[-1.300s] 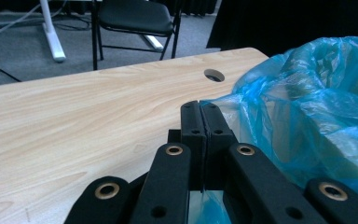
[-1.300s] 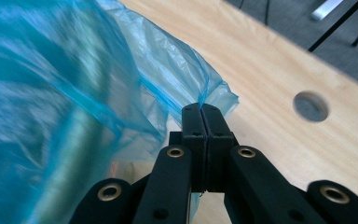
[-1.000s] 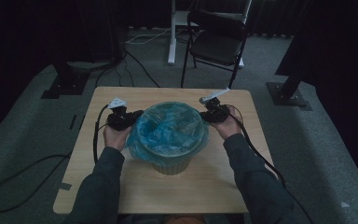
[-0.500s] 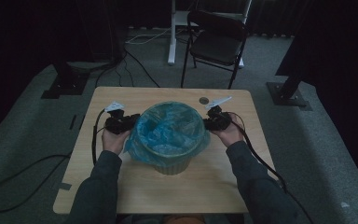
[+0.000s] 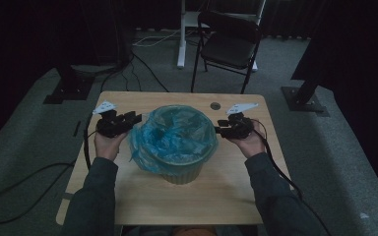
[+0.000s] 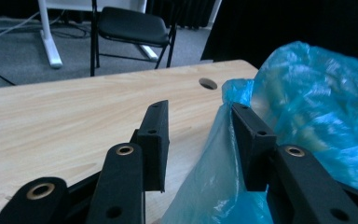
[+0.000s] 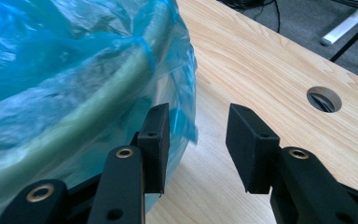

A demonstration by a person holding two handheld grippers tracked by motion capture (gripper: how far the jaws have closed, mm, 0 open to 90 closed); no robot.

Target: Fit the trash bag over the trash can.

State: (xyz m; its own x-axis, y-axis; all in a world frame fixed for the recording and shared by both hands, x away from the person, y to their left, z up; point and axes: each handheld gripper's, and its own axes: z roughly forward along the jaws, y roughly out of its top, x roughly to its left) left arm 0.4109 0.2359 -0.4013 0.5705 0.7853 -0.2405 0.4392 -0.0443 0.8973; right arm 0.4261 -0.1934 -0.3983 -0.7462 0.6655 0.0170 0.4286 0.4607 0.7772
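Thin, crinkled, glossy blue plastic bag (image 5: 174, 135) over a smooth pale-green plastic bin (image 5: 182, 173); matt light wood-grain surface (image 5: 187, 201); matt black plastic jaws; grey carpet floor (image 5: 344, 147)

Translucent blue over pale green, on light wood, against dark surroundings.

The bag (image 5: 174, 132) is a see-through turquoise blue with crinkled lighter glints; the bin (image 5: 179, 173) under it is a pale, ribbed olive green. The table (image 5: 142, 196) is light tan wood with fine streaked grain. The left gripper (image 5: 134, 118) and right gripper (image 5: 220, 131) are matte black with brass-coloured rivets and whitish-grey top plates. The sleeves (image 5: 96, 196) are dark grey-green, the chair (image 5: 229, 46) black, the carpet (image 5: 24, 147) speckled grey.
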